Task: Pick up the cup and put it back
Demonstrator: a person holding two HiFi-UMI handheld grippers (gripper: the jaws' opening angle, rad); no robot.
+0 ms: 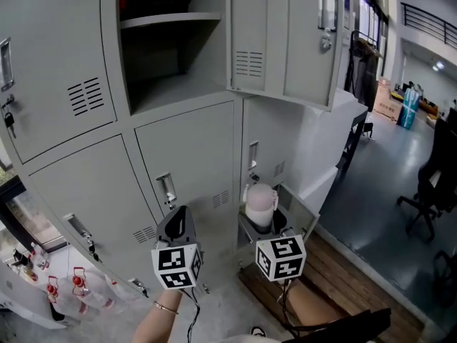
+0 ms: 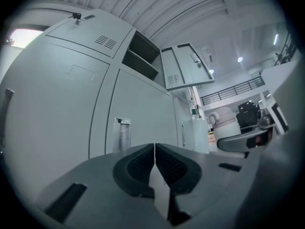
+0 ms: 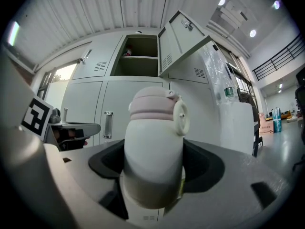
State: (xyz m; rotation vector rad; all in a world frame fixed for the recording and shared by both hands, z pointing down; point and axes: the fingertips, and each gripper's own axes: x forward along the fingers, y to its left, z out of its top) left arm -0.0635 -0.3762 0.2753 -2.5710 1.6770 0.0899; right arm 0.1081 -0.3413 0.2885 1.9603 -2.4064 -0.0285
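The person's forearms are reaching in from the lower edge of the head view, each carrying a gripper topped by a cube of black-and-white square markers. The left gripper (image 2: 155, 149) is showing its ribbed dark pads pressed flat together, clenched on nothing. The right gripper (image 1: 263, 221) is grasping the cup (image 3: 155, 159), its curved dark jaws standing wide around the smooth, rounded white body. The cup is sitting upright between them, in the air in front of the lower lockers, and is wearing a pale pink banded lid (image 3: 151, 106) with a ring-shaped loop at its side. Beyond, grey sheet-metal lockers (image 1: 93, 170) are rising, with louvred vents and a bright metal handle (image 1: 166, 189). Higher up, one compartment (image 1: 171, 56) is standing open, a flat shelf crossing it, with its door (image 1: 285, 34) hanging out to the right. Farthest right, a glossy dark floor (image 1: 371, 206) is stretching away.
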